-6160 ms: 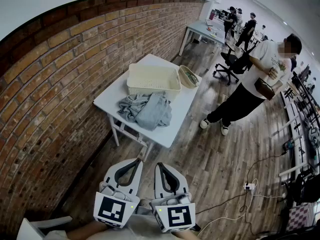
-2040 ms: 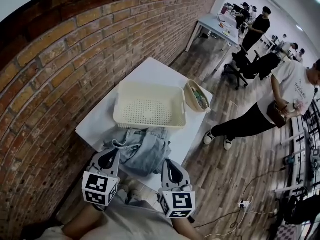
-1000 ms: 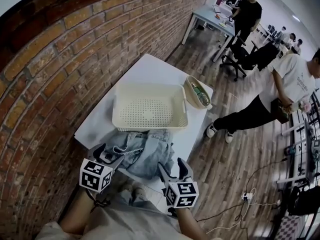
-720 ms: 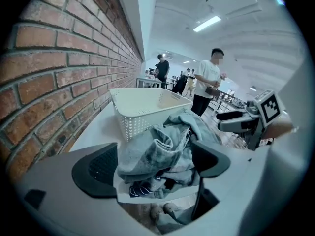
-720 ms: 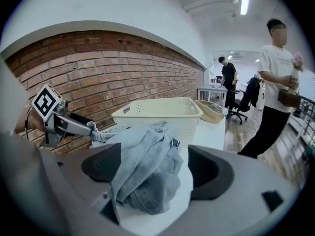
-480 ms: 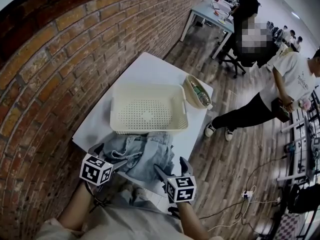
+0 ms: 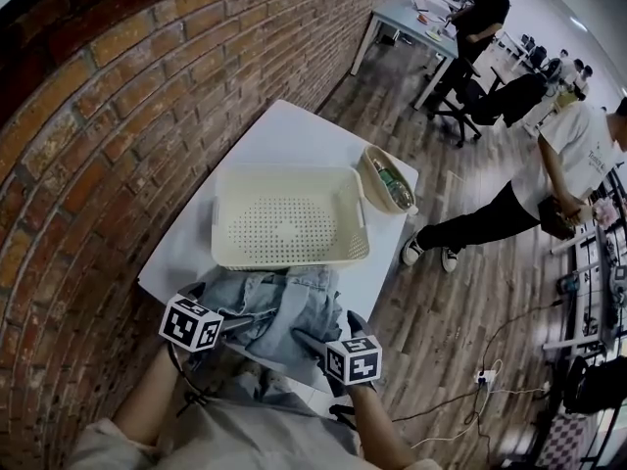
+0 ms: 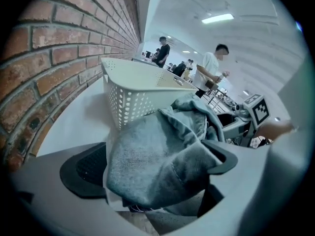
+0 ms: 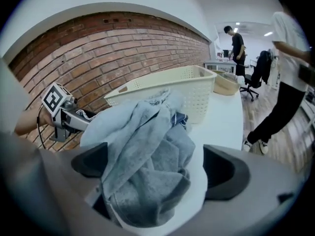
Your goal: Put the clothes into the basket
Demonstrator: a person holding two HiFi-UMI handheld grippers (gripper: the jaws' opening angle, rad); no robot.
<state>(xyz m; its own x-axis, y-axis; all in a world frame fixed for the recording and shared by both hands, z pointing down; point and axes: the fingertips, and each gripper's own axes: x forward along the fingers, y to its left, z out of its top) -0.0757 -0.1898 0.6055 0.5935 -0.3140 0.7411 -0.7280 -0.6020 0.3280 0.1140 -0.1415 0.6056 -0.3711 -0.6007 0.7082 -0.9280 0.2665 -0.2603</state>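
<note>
A heap of grey-blue clothes [image 7: 277, 309] lies at the near edge of the white table [image 7: 284, 140], just in front of the cream perforated basket [image 7: 284, 228], which holds nothing. My left gripper [image 7: 217, 311] is at the heap's left side and my right gripper [image 7: 338, 333] at its right side. In the left gripper view the jaws of my left gripper [image 8: 152, 166] are opening wide, with a fold of the clothes [image 8: 157, 161] between them. My right gripper [image 9: 157, 168] is opening too, around the clothes [image 9: 147, 166]; bare table shows beside its right pad [image 9: 229, 173].
A small wicker bowl [image 7: 390, 182] with items sits at the basket's right. A brick wall [image 7: 108, 116] runs along the table's left. A person [image 7: 549, 179] stands on the wooden floor to the right, with office chairs and another table behind.
Both grippers have moved forward onto the near edge of the clothes heap and their jaws have spread wider. The heap and the basket stay in place.
</note>
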